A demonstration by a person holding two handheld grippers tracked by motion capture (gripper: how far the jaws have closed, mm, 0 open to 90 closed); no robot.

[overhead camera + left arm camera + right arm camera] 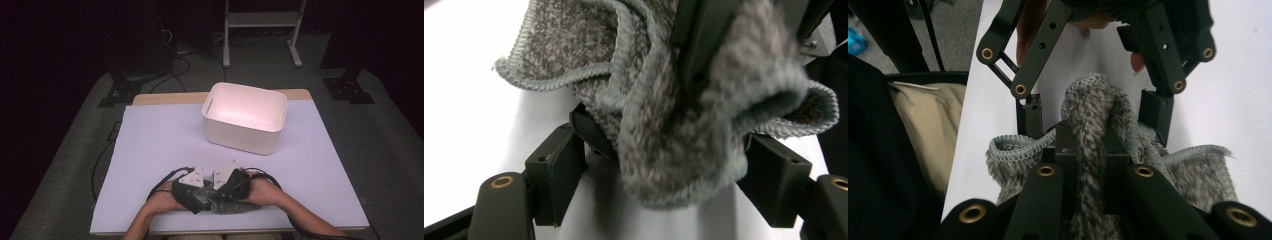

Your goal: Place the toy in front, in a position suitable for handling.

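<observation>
Grey knitted cloth with pale-blue stitched edge lies bunched at table's near edge, mostly hidden under both hands. Right gripper clamped on 1 fold. Left gripper jaws apart, straddling cloth.

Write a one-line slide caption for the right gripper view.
Right gripper shut on a fold of the grey knitted cloth, with the left gripper open astride the same cloth on the white table.

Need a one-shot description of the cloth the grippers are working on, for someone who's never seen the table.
On the white-covered table, look at the near edge, well in front of the white bin. Between the two grippers lies a grey knitted cloth with a pale stitched hem, the table's one soft, crumpled thing.
</observation>
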